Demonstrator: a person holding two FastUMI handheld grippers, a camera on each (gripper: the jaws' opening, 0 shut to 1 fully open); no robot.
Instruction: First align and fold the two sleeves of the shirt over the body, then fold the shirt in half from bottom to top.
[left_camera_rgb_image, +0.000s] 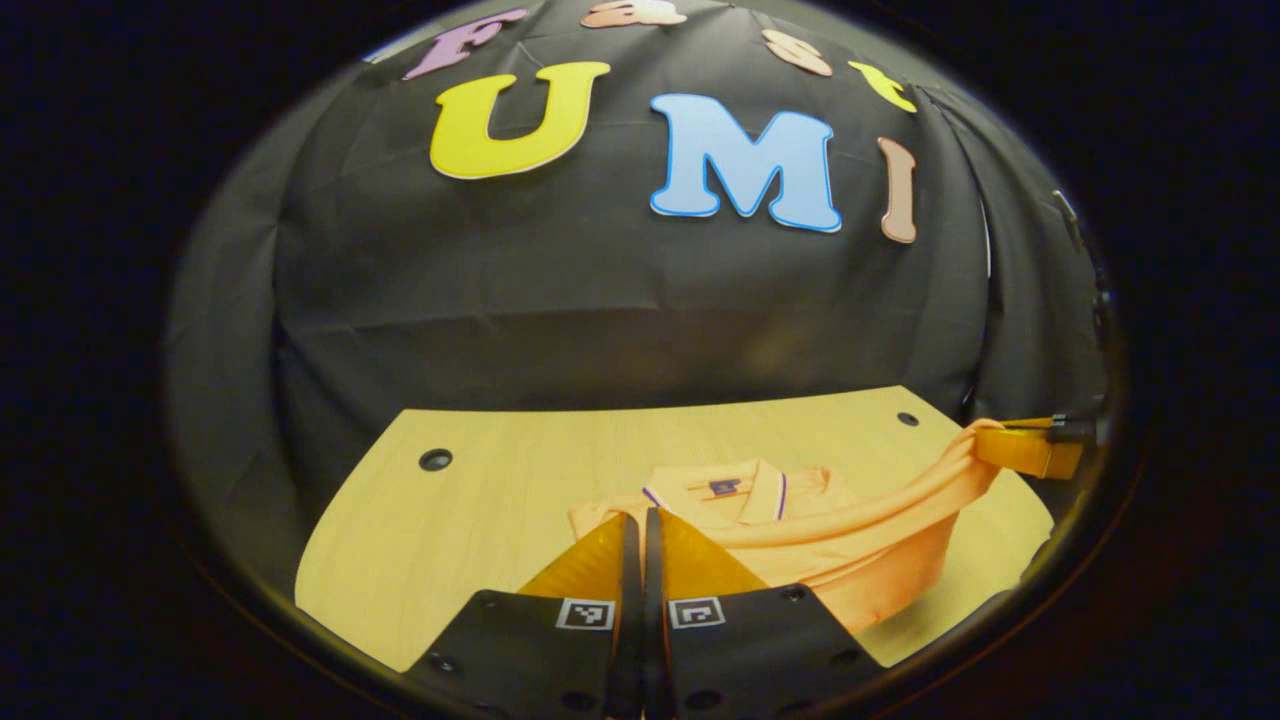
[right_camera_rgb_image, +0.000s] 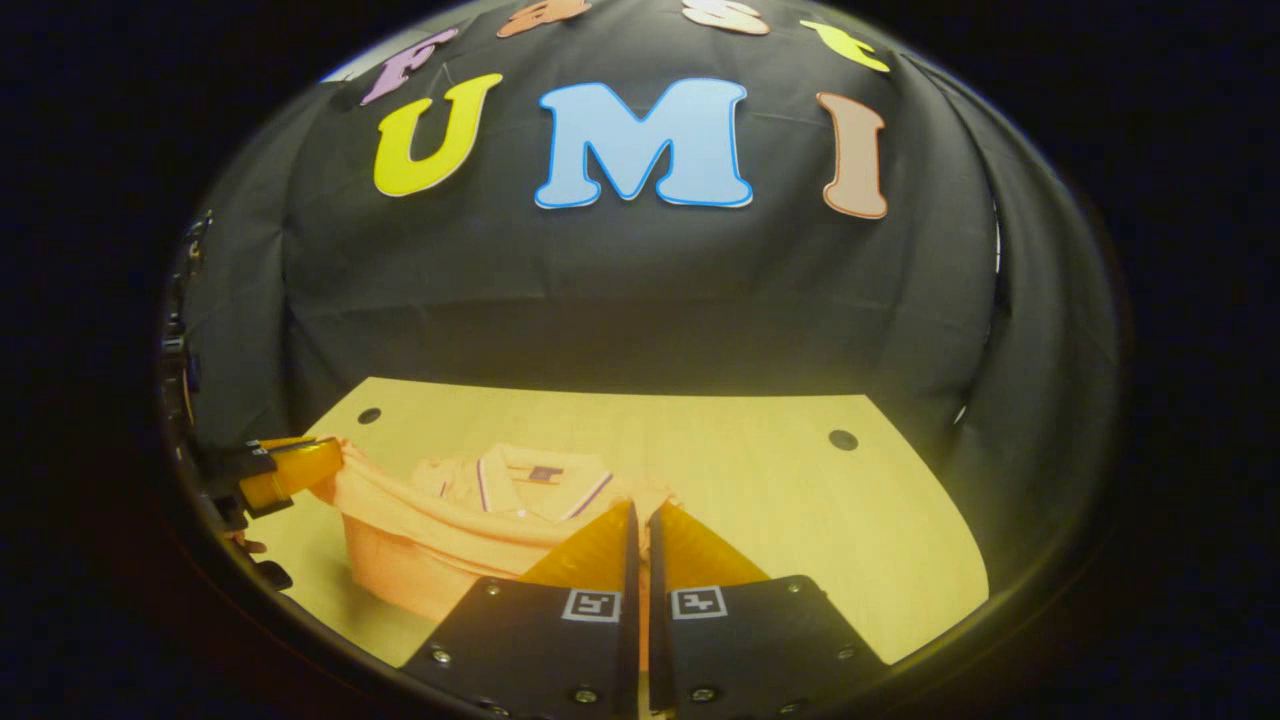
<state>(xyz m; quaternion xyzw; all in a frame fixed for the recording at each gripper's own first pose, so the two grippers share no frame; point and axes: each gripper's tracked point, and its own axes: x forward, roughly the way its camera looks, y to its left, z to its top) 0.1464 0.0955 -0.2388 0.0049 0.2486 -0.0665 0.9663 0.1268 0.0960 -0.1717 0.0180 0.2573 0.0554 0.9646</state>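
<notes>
No text, brand or number can be read. The shirt (left_camera_rgb_image: 800, 545) has a small dark neck label (left_camera_rgb_image: 724, 487) inside its collar, too small to make out. Each gripper body carries two square black-and-white coded markers (right_camera_rgb_image: 590, 605), patterns rather than words.

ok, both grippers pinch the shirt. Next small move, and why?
Probably carry both forward toward the collar, level, then lower. The left gripper and right gripper each pinch the shirt edge, lifted off the table and stretched between them; the collar lies flat beyond, so the fold looks half done.
</notes>
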